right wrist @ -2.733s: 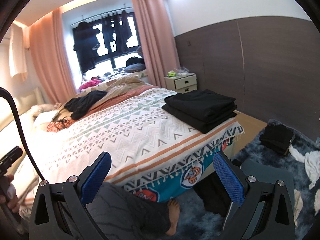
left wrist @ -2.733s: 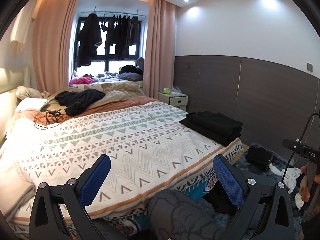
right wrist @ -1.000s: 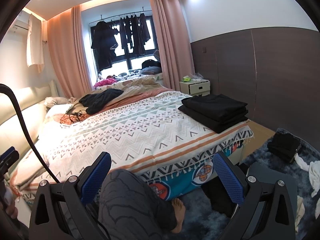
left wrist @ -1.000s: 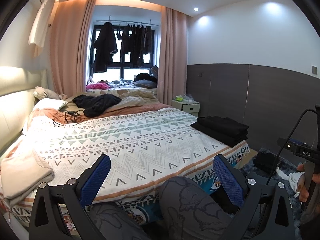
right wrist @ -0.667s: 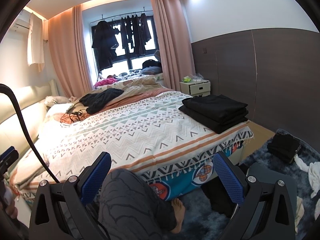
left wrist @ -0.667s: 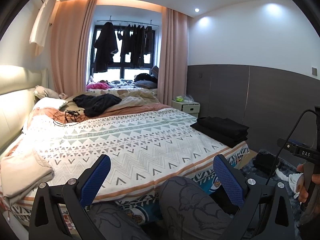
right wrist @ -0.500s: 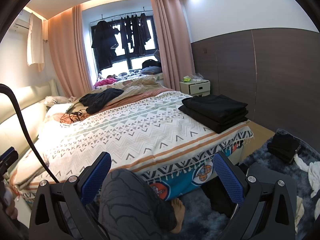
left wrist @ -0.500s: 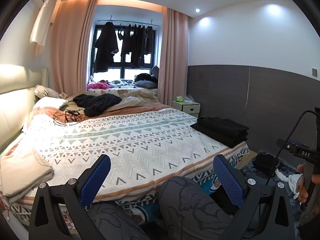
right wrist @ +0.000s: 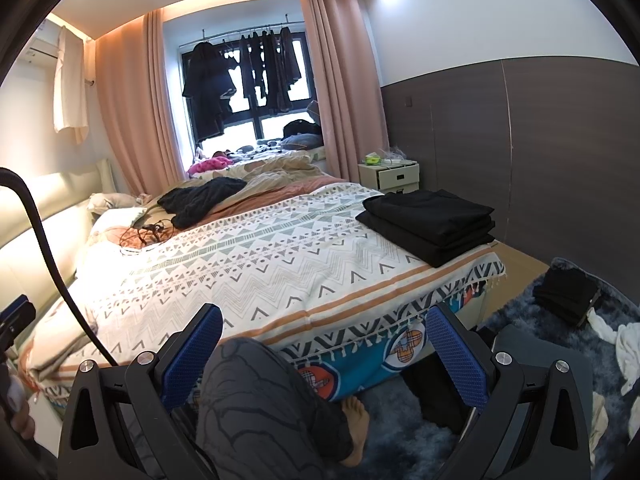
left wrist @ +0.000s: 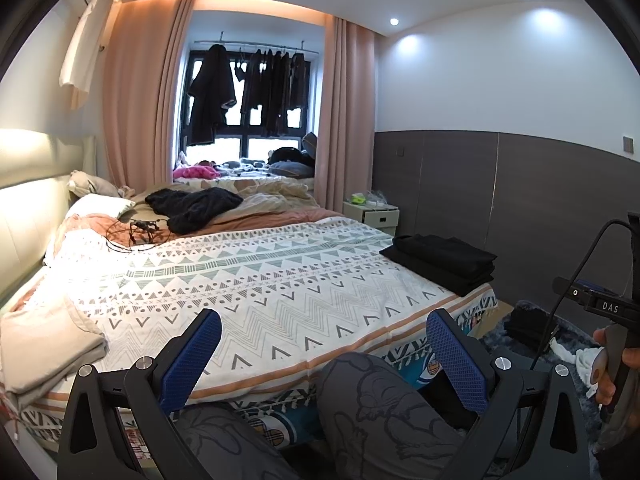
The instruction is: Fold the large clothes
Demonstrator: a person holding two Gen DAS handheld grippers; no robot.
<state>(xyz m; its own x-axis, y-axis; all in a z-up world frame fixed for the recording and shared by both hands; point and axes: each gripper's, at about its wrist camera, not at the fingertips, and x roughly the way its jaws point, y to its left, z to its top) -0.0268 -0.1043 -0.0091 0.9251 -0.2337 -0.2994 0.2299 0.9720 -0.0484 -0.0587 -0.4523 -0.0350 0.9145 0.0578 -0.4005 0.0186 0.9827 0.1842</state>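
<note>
A stack of folded black clothes lies on the near right corner of the patterned bed; it also shows in the right wrist view. A crumpled black garment lies at the far end of the bed, also in the right wrist view. My left gripper is open and empty, held above my knees in front of the bed. My right gripper is open and empty, likewise short of the bed's edge.
A folded beige cloth lies at the bed's near left. A black pile and white cloths lie on the blue rug at right. A white nightstand stands by the wall. Dark clothes hang at the window.
Both grippers tilted up and drew back from the bed over the earliest frames; in the last second they have hardly moved. Both stayed open.
</note>
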